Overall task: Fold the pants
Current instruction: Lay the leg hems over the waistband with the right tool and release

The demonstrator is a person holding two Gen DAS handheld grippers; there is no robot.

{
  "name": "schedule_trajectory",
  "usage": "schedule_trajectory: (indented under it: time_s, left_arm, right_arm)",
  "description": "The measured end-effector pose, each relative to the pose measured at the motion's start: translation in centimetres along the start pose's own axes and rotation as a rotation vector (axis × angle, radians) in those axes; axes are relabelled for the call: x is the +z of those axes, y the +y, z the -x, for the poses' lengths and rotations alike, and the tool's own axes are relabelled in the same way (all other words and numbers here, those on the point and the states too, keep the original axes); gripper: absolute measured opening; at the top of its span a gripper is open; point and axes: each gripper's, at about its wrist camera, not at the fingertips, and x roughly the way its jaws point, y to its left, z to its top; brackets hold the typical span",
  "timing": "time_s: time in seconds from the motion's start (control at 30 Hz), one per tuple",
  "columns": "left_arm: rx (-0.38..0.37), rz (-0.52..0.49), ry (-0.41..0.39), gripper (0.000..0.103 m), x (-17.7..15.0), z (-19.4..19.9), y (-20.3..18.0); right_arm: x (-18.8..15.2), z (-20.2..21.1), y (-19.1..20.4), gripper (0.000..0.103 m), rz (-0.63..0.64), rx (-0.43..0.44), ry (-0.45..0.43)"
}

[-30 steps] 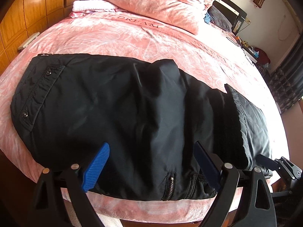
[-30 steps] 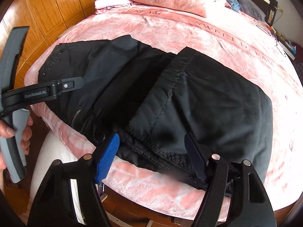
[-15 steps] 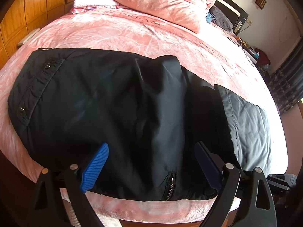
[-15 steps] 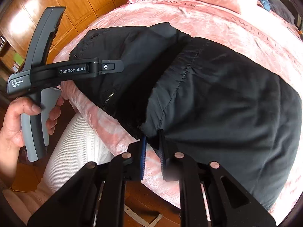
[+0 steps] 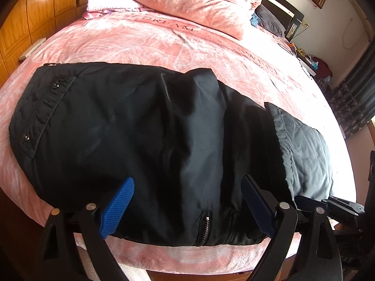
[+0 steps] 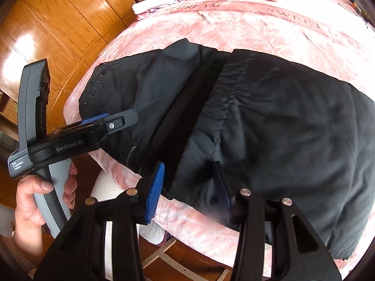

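While both claws, left claw (image 5: 187,208) & right claw (image 6: 188,192), gape wide w/ ribbed blue pads gripping nothing, slick black nylon pants (image 5: 140,135) lie folded along plush pink bed (image 5: 164,39) front edge.

Black pants (image 5: 145,145) lie ahead of the left claw (image 5: 187,208), whose pads (image 5: 117,210) are ribbed bright blue on black arms. Beyond the claw spreads a bedspread (image 5: 145,39) of pink with a pale leafy pattern and darker pink lettering. Left of the right claw (image 6: 187,194), the wardrobe (image 6: 58,23) is glossy orange-brown wood; that claw's pads (image 6: 154,194) are blue too.
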Motion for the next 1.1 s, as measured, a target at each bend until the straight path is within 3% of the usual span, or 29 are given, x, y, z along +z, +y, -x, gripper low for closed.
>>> schedule_trajectory:
  time_s: [0.2,0.27,0.47,0.63,0.8,1.1]
  left_arm:
    - [0.003,-0.036,0.006,0.095,-0.3,0.1,-1.1]
    - [-0.003,-0.048,0.012,0.095,-0.5,0.1,-1.5]
    - [0.008,-0.049,0.029,0.095,-0.8,0.0,-1.5]
    - [0.040,-0.032,0.011,0.096,-0.7,0.8,-0.2]
    - [0.024,-0.005,0.027,0.096,-0.5,0.2,0.4]
    - [0.028,0.041,0.022,0.096,-0.9,1.8,3.8]
  right_arm:
    - [-0.6,2.7,-0.5,0.044,-0.034,-0.074,-0.075]
    - [-0.7,2.2,-0.9,0.044,-0.051,-0.057,-0.065]
    - [-0.8,-2.0,-1.0,0.044,-0.053,-0.152,0.009]
    - [-0.6,0.5,-0.9,0.043,-0.058,-0.139,-0.064]
    - [-1.2,-1.8,-0.9,0.043,-0.045,-0.173,0.004]
    - [0.1,0.9,-0.7,0.043,-0.076,-0.117,-0.061]
